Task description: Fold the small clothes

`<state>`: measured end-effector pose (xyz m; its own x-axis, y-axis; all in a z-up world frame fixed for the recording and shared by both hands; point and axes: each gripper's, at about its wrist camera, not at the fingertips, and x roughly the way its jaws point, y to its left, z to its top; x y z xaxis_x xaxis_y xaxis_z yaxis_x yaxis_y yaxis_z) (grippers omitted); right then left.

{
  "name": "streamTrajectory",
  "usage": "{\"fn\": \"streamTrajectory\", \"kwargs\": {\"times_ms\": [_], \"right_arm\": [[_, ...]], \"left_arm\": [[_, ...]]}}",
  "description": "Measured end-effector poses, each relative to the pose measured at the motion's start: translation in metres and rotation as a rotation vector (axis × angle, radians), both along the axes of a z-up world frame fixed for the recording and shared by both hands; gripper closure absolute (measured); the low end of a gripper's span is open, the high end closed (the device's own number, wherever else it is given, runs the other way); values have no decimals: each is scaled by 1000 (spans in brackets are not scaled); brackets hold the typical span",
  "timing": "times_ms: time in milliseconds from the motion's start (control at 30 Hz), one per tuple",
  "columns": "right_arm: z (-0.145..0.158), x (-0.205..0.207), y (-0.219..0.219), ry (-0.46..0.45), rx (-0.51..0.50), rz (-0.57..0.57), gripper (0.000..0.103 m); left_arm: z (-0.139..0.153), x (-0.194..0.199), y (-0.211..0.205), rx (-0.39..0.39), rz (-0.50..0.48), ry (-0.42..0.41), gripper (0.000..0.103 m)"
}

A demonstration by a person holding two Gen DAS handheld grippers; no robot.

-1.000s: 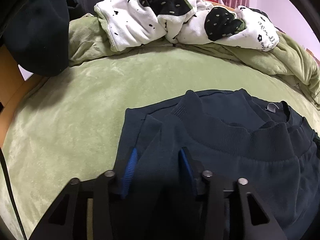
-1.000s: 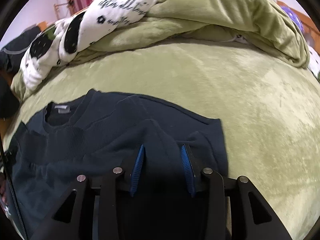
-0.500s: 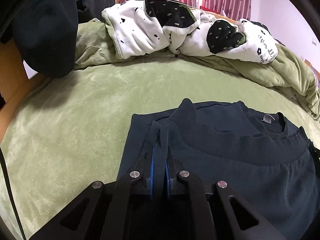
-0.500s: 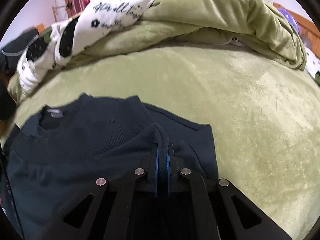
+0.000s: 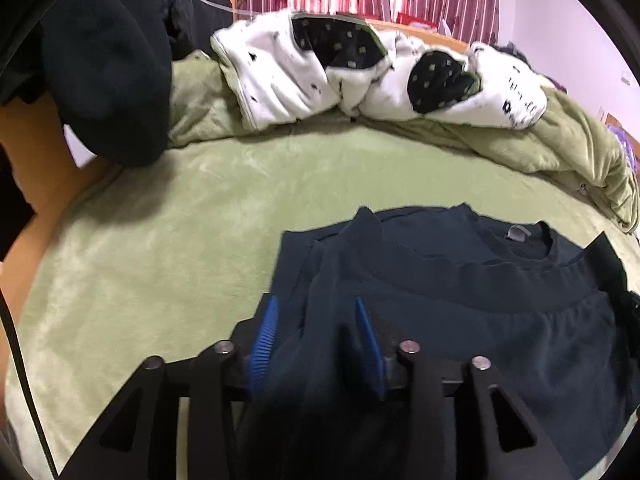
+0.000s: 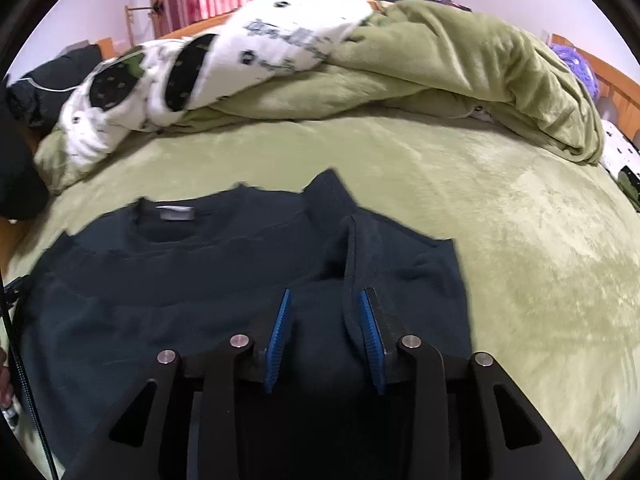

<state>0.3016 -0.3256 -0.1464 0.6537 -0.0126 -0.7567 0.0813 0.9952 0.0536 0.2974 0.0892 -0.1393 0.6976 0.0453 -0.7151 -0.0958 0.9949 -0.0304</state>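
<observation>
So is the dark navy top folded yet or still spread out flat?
Partly folded: the navy top has its ribbed hem lying just below the collar label, sleeves tucked in.

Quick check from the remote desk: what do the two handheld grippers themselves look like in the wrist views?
Both look alike. The left gripper and right gripper each have two matte black plastic fingers with triangular cut-outs, silver round screw heads along the linkage, and ribbed blue rubber pads on the inner faces. A thin black cable runs down the left edge.
</observation>
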Motion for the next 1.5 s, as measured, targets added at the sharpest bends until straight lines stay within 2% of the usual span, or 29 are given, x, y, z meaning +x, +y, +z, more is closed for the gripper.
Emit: {"fn": "streamTrajectory", "kwargs": {"times_ms": [33, 100, 200, 433, 633, 767, 1000, 1133, 1233, 1300, 1500], "right_arm": [[4, -6, 9, -5, 8, 7, 64], [11, -17, 29, -10, 42, 40, 64], [19, -33, 64, -13, 66, 82, 64], [26, -68, 161, -18, 83, 222, 54], [10, -93, 249, 11, 88, 362, 50], [-7, -110, 296, 22, 59, 435, 50], [-15, -129, 336, -12, -28, 528, 47], [-27, -134, 347, 10, -72, 553, 46], [-36, -137, 351, 4, -115, 551, 45], [-37, -140, 354, -9, -129, 550, 40], [-39, -141, 367, -19, -145, 551, 40]], "left_arm": [[4, -5, 2, -4, 0, -4, 56], [16, -19, 7, -12, -4, -12, 42], [28, -40, 17, 7, 2, -30, 40], [39, -79, 68, 1, 61, -13, 39], [32, -103, 115, -28, 120, 14, 39], [22, -114, 133, -38, 120, 19, 39], [3, -114, 138, -42, 82, 28, 39], [-4, -113, 141, -51, 73, 29, 39], [-11, -111, 150, -84, 85, 39, 39], [-15, -111, 158, -108, 100, 44, 39], [-27, -113, 172, -165, 123, 55, 39]]}}
